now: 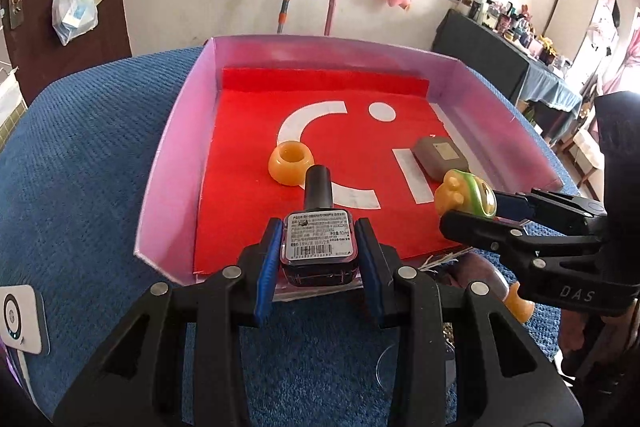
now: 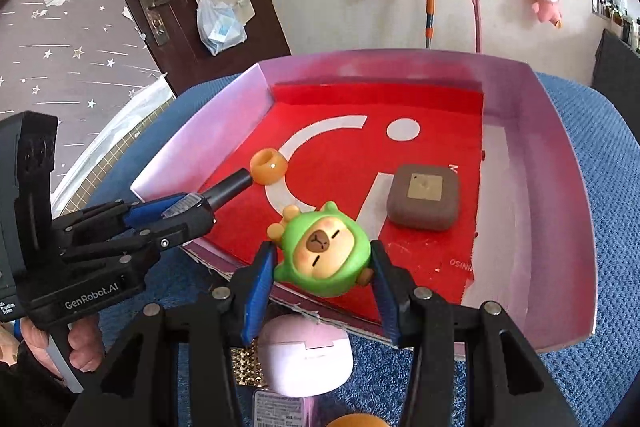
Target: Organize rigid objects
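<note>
My left gripper point(image 1: 318, 251) is shut on a dark nail polish bottle point(image 1: 319, 227) with a black cap, held over the near edge of the pink tray point(image 1: 168, 163). From the right wrist view the same gripper point(image 2: 188, 207) and bottle point(image 2: 224, 189) show at left. My right gripper point(image 2: 324, 267) is shut on a green capybara figurine point(image 2: 324, 253), held over the tray's front edge; it also shows in the left wrist view point(image 1: 468, 197). Inside the tray, on the red liner, lie an orange ring-shaped piece point(image 1: 291, 163) point(image 2: 269, 167) and a brown square case point(image 1: 440, 157) point(image 2: 424, 197).
The tray point(image 2: 560, 227) sits on a blue textured cloth point(image 1: 88, 155). A pink-white case point(image 2: 306, 359), a labelled item point(image 2: 280, 409) and an orange object point(image 2: 356, 421) lie on the cloth below the right gripper. A white device point(image 1: 22, 319) lies at the left edge.
</note>
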Action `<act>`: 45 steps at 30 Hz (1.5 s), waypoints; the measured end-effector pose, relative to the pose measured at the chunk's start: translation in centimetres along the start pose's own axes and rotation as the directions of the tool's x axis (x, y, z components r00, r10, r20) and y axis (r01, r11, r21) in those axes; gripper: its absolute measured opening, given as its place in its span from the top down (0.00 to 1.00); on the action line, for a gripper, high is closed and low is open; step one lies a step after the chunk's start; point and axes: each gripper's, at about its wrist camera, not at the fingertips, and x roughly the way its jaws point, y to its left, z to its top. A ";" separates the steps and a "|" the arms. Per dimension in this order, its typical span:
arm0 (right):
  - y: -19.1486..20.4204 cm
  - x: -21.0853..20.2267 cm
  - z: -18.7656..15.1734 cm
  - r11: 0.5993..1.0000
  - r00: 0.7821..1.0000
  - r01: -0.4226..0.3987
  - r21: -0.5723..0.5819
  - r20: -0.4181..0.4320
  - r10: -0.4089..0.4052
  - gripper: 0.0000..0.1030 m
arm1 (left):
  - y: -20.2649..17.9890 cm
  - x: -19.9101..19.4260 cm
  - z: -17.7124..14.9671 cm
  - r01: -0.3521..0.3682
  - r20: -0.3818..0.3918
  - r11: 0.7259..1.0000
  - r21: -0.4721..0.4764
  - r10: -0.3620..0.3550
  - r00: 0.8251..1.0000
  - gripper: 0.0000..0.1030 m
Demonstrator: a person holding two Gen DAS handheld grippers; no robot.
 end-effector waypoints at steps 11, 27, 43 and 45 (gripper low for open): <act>-0.9 1.7 0.3 1.000 0.999 0.028 0.013 -0.042 -0.028 0.52 | 0.8 2.4 0.8 -0.003 -0.048 1.000 -0.014 0.002 0.999 0.67; -2.0 3.0 1.6 0.993 0.993 0.116 0.005 -0.026 -0.115 0.52 | 1.1 4.8 2.1 -0.026 -0.062 1.000 -0.015 0.025 0.998 0.67; -2.6 3.3 2.2 0.990 0.990 0.140 0.022 -0.017 -0.140 0.52 | 1.0 5.7 2.6 -0.045 -0.050 0.999 -0.022 0.044 0.998 0.67; -2.6 3.3 2.1 0.990 0.990 0.141 0.022 -0.017 -0.141 0.52 | 1.0 5.7 2.6 -0.045 -0.050 0.999 -0.022 0.044 0.998 0.67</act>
